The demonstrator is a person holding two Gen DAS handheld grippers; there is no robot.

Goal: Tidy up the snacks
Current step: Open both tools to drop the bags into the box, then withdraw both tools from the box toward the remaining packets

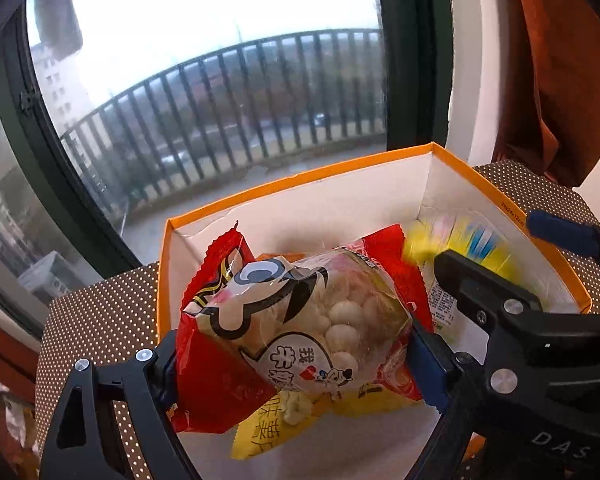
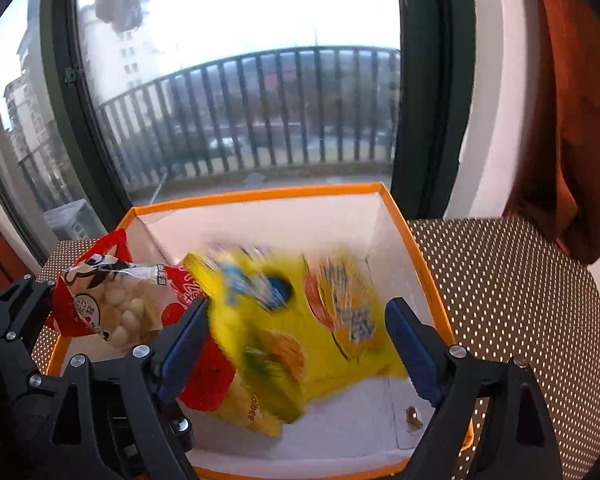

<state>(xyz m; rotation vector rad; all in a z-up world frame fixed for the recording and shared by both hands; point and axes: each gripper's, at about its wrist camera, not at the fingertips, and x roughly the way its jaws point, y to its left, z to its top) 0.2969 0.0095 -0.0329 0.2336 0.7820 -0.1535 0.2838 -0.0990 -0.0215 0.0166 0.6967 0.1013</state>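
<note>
Snacks go into the orange-rimmed box point(image 1: 512, 216) on the dotted tablecloth point(image 1: 100, 320). Left wrist view: the left gripper point(image 1: 292, 364), spread wide, clamps the red bag of white balls point(image 1: 300, 320) over the box; best lowered before letting go. Chinese characters show, and the rim reads roughly "28x24x12cm". Right wrist view: the right gripper point(image 2: 296, 344) stands open, the blurred yellow bag point(image 2: 300, 332) loose between its pads, inside the box; "Calbee" seems printed there.

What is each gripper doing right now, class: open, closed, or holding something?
Left gripper: closed on the red-and-white snack bag.
Right gripper: open; the yellow bag sits between its jaws, ungripped.
</note>
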